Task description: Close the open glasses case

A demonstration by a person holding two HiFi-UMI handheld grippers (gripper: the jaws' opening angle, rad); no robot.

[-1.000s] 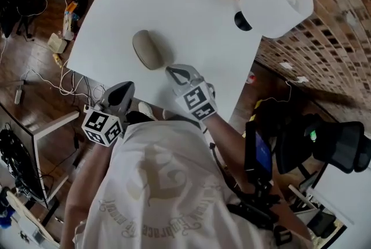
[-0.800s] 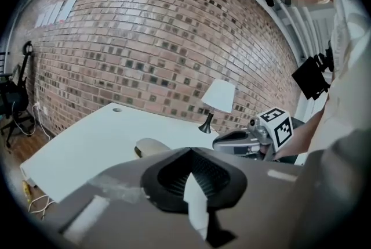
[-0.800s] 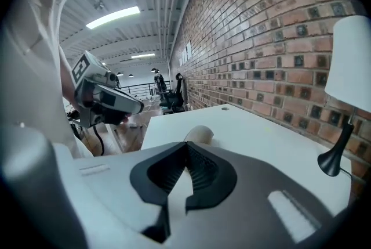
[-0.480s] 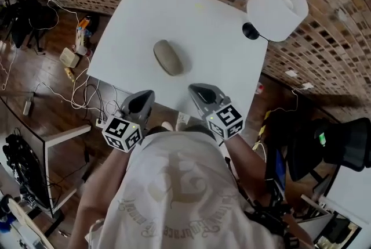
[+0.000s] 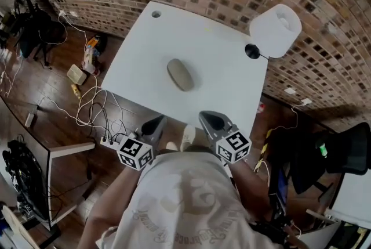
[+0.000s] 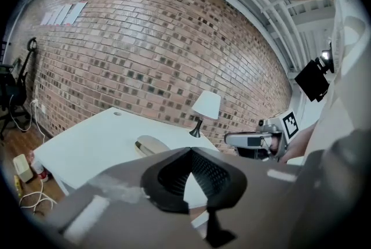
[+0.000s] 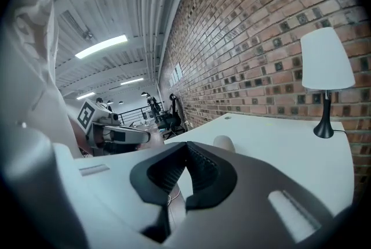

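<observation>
Head view has the white table (image 5: 220, 68) filling the middle, with a white table lamp (image 5: 275, 30) at its far right corner by the brick wall. The beige glasses case (image 5: 181, 75) lies alone near the table's centre, well apart from the lamp. Its lid appears to be down already, with no gap that I can make out from above.

The case's long axis runs from far-left to near-right, so its nearer end tilts toward the person's right side. Both grippers sit back at the table's near edge, well apart from the case, which lies ahead of them and roughly between their two lines.

The left gripper (image 5: 155, 124) hangs just off the edge over the floor, its jaws clenched on nothing. The right gripper (image 5: 210, 119) is at the edge, jaws likewise pressed together and empty. By my reading it is slightly the nearer, facing the case's near end.
</observation>
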